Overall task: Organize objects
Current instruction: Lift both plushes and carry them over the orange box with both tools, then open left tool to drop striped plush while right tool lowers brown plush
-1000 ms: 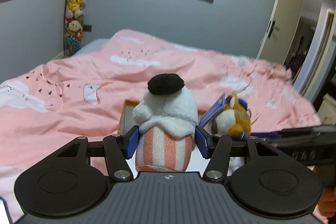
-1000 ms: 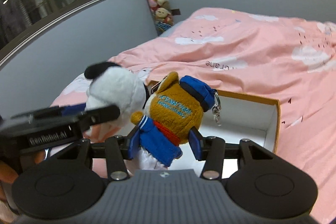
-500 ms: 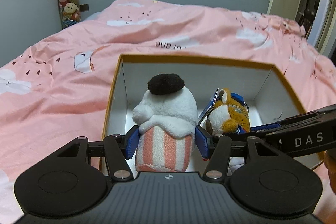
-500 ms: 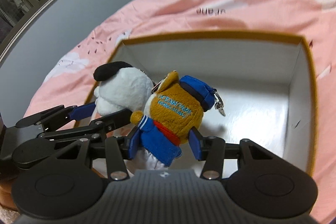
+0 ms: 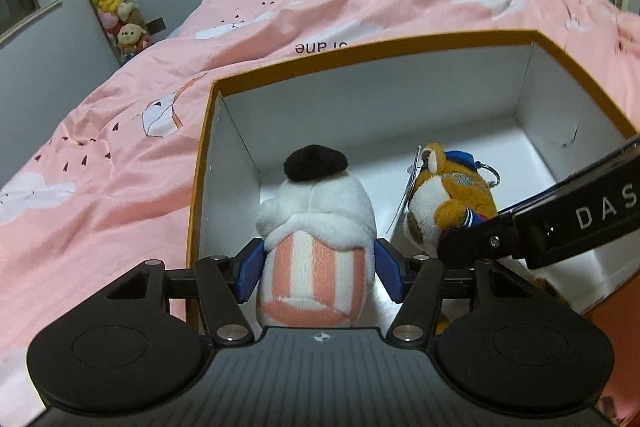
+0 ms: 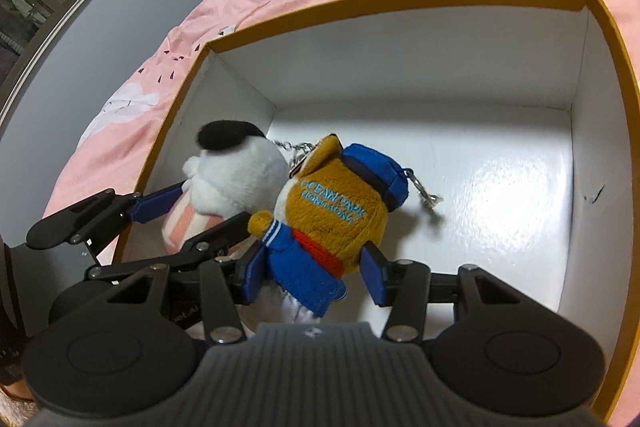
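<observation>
Box (image 5: 404, 47) walls stand tall on every side, with an orange rim and white inside, and the box sits on the pink bed (image 5: 120, 155). The left tool (image 5: 318, 269) squeezes the white toy (image 5: 316, 211) with the black hat and pink stripes, down by the left wall of the box. The right tool (image 6: 310, 275) squeezes the brown toy (image 6: 336, 211) in the blue cap and blue coat, just beside the white toy. The two toys touch or almost touch. The right half of the box floor is bare and shiny, so there is lots of room there. The left side is tight, with the wall close to the white toy. A little chain (image 6: 426, 193) hangs from the blue cap over the floor.

One second ago both toys were up above the bed, and the box was low behind them. Now both toys are down inside the box walls, and both tools squeeze just the same as before.
</observation>
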